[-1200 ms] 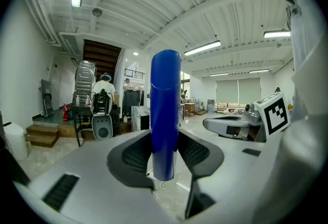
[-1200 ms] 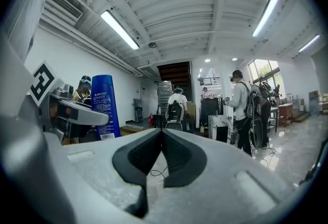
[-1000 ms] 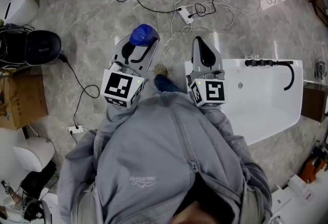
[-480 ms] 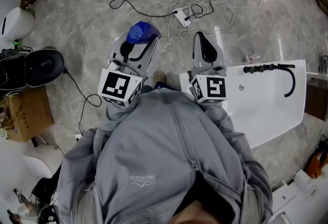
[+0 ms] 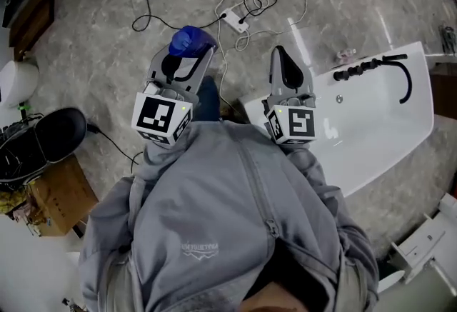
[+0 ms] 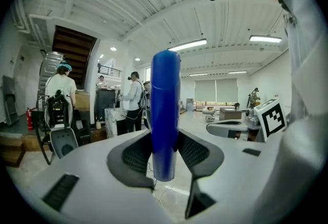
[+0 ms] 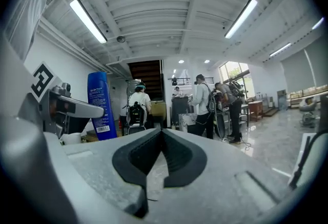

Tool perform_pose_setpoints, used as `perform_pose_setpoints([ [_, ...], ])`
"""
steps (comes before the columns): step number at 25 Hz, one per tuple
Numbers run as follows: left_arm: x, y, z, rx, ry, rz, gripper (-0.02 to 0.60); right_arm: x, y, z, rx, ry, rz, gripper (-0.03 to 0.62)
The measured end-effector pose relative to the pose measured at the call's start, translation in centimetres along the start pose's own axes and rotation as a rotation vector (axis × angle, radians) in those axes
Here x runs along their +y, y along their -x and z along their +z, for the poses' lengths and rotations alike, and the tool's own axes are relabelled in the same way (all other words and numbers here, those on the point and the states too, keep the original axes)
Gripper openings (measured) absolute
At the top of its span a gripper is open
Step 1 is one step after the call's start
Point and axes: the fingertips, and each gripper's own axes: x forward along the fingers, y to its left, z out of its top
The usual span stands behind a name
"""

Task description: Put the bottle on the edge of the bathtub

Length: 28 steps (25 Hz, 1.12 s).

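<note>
blue and upright, the bottle (image 6: 165,115) sits clamped between the pads of the left gripper (image 5: 186,57). both jaws pinch its lower part and its rounded top rises well above them, out over the grey stone floor (image 5: 86,25), left of the white bathtub (image 5: 389,160) and apart from it. the right gripper (image 5: 284,68) is beside it with its jaws pressed together on nothing, and in the head view it overlaps the tub's left end, whose far edge carries a black tap (image 5: 378,64).

Power strip (image 5: 233,20), cables (image 5: 251,1) on floor (image 5: 107,39); cardboard box (image 5: 61,199).
</note>
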Motion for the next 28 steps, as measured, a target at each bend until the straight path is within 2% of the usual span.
perform_pose_setpoints([
  [7, -1.4, -7.1, 0.9, 0.001, -0.041, -0.22, 0.153, -5.6, 0.3, 0.0, -0.004, -0.008, -0.225, 0.002],
  [14, -3.6, -15.8, 1.1, 0.029, -0.131, -0.46, 0.153, -11.8, -0.3, -0.9, 0.0, -0.033, -0.447, 0.002],
  [17, -3.5, -18.3, 2.2, 0.034, -0.182, -0.605, 0.153, -12.6, -1.1, 0.3, -0.004, -0.044, -0.576, 0.002],
  [20, -3.8, -20.7, 2.9, 0.033, -0.198, -0.723, 0.153, -13.5, -1.2, 0.7, 0.007, -0.061, -0.686, 0.002],
  [28, -8.5, -25.1, 2.6, 0.08, -0.22, -1.022, 0.153, -15.8, 3.1, -0.6, 0.057, -0.081, -0.993, 0.002],
])
